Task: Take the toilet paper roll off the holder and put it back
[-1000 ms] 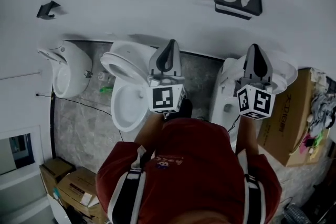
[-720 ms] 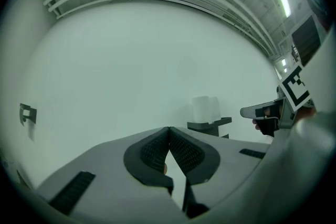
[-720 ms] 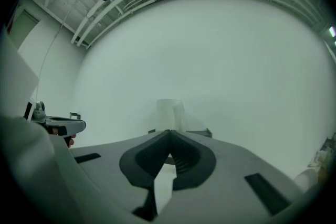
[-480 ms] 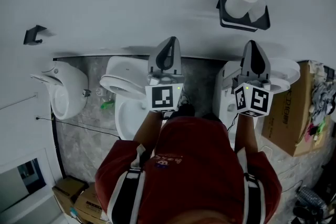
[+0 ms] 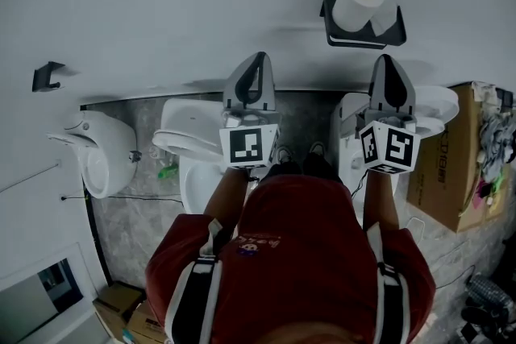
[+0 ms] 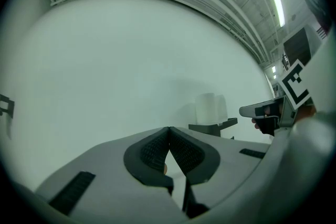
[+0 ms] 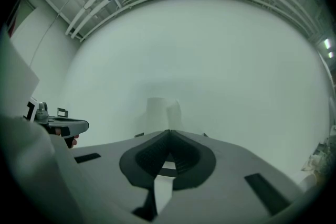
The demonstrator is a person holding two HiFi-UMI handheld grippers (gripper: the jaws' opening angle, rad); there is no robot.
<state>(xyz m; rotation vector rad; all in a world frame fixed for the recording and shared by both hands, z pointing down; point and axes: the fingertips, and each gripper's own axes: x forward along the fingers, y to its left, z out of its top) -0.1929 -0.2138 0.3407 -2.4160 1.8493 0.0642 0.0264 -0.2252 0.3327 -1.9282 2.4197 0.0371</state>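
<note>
A white toilet paper roll (image 5: 355,1) stands upright on a black wall holder (image 5: 363,33) high on the white wall. Both grippers are held up side by side below it, pointing at the wall. My left gripper (image 5: 252,59) is shut with nothing between its tips, and the roll (image 6: 210,108) shows to its right on the holder (image 6: 213,126). My right gripper (image 5: 388,60) is also shut and empty, almost straight under the holder. In the right gripper view the roll (image 7: 163,113) rises just beyond the closed jaw tips. Neither gripper touches the roll.
Two white toilets (image 5: 193,145) (image 5: 431,105) and a urinal (image 5: 101,161) stand against the wall on a grey stone floor. A brown cardboard box (image 5: 459,165) sits at the right. A small black hook (image 5: 47,75) is fixed to the wall at the left.
The view has shifted slightly, so the holder sits a little lower and further left than half a second ago. Both grippers have edged up toward the wall, still shut.
</note>
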